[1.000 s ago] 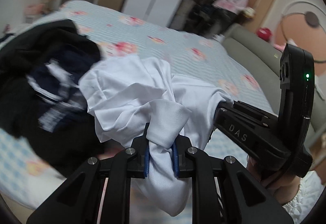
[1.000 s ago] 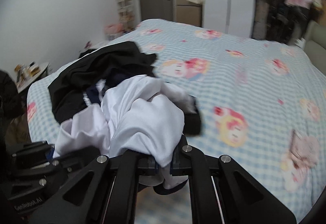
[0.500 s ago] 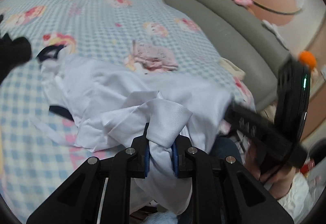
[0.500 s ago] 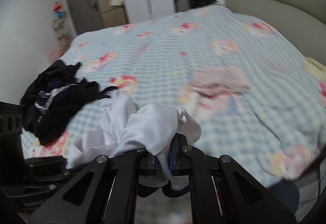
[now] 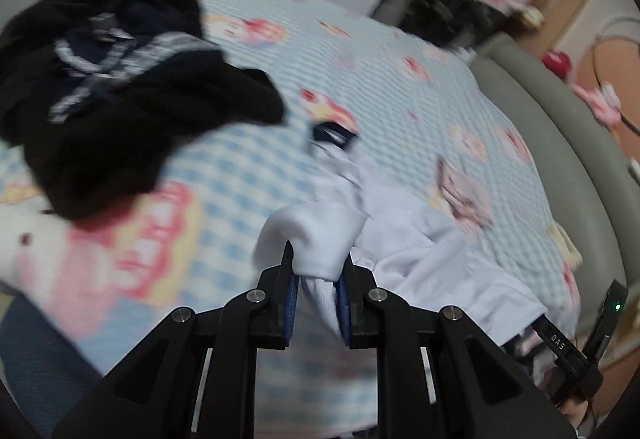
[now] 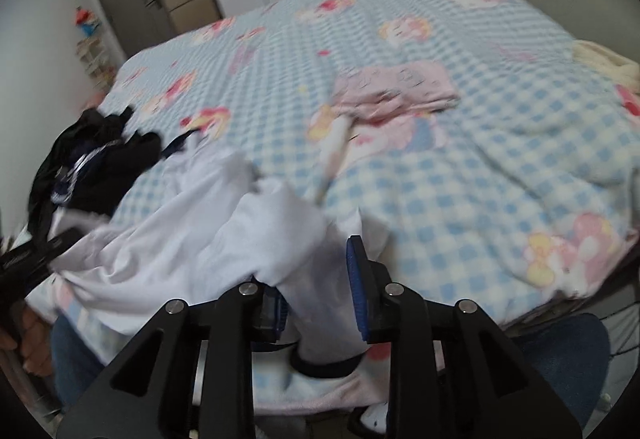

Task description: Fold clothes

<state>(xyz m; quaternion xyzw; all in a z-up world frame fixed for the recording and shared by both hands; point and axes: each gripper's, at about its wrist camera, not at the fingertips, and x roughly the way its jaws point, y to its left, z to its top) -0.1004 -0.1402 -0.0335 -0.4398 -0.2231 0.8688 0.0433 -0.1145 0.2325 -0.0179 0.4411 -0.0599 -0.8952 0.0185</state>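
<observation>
A white garment (image 5: 420,259) with dark navy trim lies crumpled on the checked bed cover (image 5: 380,59) near its front edge. My left gripper (image 5: 318,273) is shut on a bunched fold of it between the blue pads. In the right wrist view the same white garment (image 6: 192,239) spreads leftward. My right gripper (image 6: 316,283) stands open, its jaws apart, with loose cloth still lying between the pads (image 6: 356,279). The two grippers hold opposite ends of the cloth.
A heap of black and navy clothes (image 5: 120,79) sits at the bed's left. A folded pink garment (image 6: 396,87) lies mid-bed. A grey padded headboard (image 5: 560,127) bounds the right side. A person's jeans (image 6: 560,351) press against the bed's front edge.
The white garment came away from the dark heap and now rests on the bed near the front edge. My right gripper's jaws have spread apart. The left stays clamped.
</observation>
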